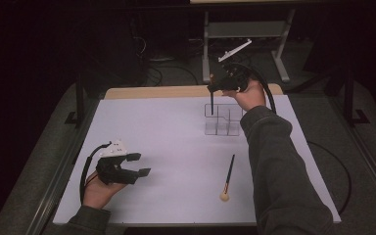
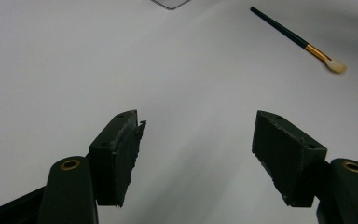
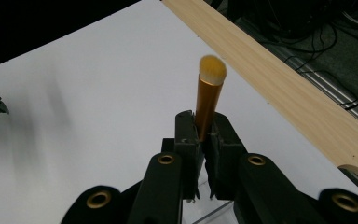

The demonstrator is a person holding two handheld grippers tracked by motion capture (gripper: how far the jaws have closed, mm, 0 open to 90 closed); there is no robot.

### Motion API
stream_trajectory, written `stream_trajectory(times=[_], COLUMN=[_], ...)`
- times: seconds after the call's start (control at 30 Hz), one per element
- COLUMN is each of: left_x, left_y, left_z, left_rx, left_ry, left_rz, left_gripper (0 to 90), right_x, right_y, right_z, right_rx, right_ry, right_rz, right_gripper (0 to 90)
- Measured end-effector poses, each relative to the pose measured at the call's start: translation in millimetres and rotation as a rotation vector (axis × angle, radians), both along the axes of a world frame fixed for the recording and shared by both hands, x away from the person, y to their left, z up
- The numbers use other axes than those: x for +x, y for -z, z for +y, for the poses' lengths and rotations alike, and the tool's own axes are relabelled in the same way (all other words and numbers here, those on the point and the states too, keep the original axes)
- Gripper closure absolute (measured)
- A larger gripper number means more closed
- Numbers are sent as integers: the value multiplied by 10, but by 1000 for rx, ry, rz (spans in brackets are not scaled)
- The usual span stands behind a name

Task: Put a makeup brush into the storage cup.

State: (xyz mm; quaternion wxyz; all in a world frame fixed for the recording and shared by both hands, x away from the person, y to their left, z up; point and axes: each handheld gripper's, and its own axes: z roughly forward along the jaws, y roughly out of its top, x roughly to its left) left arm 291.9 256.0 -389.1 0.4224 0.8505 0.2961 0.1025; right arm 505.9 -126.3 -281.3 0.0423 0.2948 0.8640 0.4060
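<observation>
Gold-ferruled brush point(image 3: 208, 100), bristles up, pinched in the right gripper point(image 3: 206, 135) above the clear organizer point(image 1: 221, 120): insertion apparently under way; next, lower the handle into a compartment. Second brush point(image 1: 227, 177) lies on the white worktop point(image 1: 176, 147); left gripper point(image 1: 139, 164) spread, empty. Room dark.

The room around is very dark, while the white bench point(image 1: 176, 127) is lit evenly from above and looks bright. Shadows are soft and weak. The high view is grainy; the right gripper view shows some blur at its left edge.
</observation>
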Motion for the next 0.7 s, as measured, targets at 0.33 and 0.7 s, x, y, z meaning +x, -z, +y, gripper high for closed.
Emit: stream_trajectory(times=[0.33,0.7], left_x=[2,7], left_y=[-2,-10], left_z=[1,17], left_rx=[0,1], left_ry=[1,3], left_rz=[4,-5], left_gripper=[314,314], right_x=[8,11], right_y=[85,180], right_z=[-49,-42], right_rx=[12,19], right_ry=[14,16], right_rz=[4,5], right_gripper=[827,827])
